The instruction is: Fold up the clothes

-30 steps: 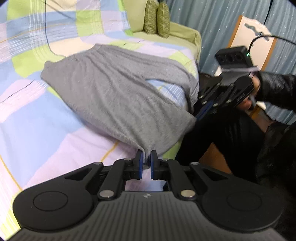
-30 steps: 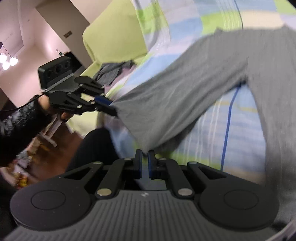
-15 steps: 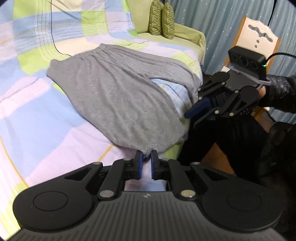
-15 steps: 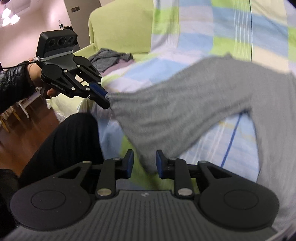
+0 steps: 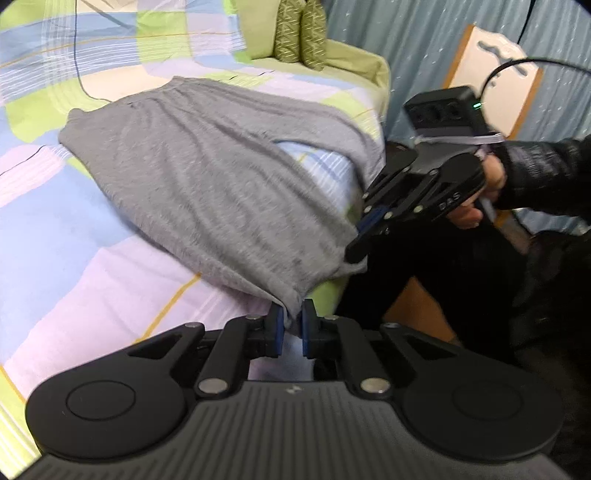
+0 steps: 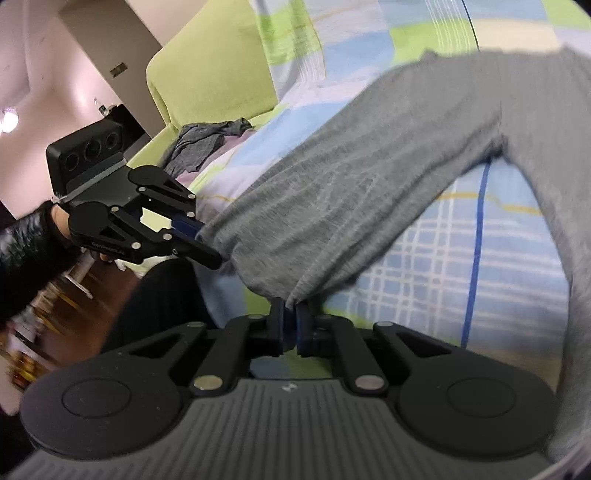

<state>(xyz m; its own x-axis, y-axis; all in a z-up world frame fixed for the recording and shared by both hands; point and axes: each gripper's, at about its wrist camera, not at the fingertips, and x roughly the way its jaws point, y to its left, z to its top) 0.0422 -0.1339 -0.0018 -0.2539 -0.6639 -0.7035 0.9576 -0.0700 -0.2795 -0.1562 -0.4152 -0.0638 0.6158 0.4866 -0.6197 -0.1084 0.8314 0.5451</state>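
A grey pair of trousers (image 5: 207, 177) lies spread on a checked bed sheet (image 5: 74, 221), one leg end hanging at the near bed edge. My left gripper (image 5: 291, 325) is shut on one corner of that leg hem. My right gripper (image 6: 290, 325) is shut on the other corner of the same hem; it also shows in the left wrist view (image 5: 360, 236). In the right wrist view the trousers (image 6: 369, 184) stretch from both grippers up the bed, and the left gripper (image 6: 210, 249) pinches the hem at left.
Two green cushions (image 5: 299, 33) stand at the bed's far end by a blue curtain (image 5: 413, 44). A white chair back (image 5: 495, 74) is at right. A crumpled dark garment (image 6: 207, 144) lies on the green sofa (image 6: 207, 74). My dark-clothed legs (image 5: 461, 280) are beside the bed.
My right gripper was open half a second ago and has shut on the hem corner. The left gripper keeps its hold; both have drawn the hem slightly toward the bed edge.
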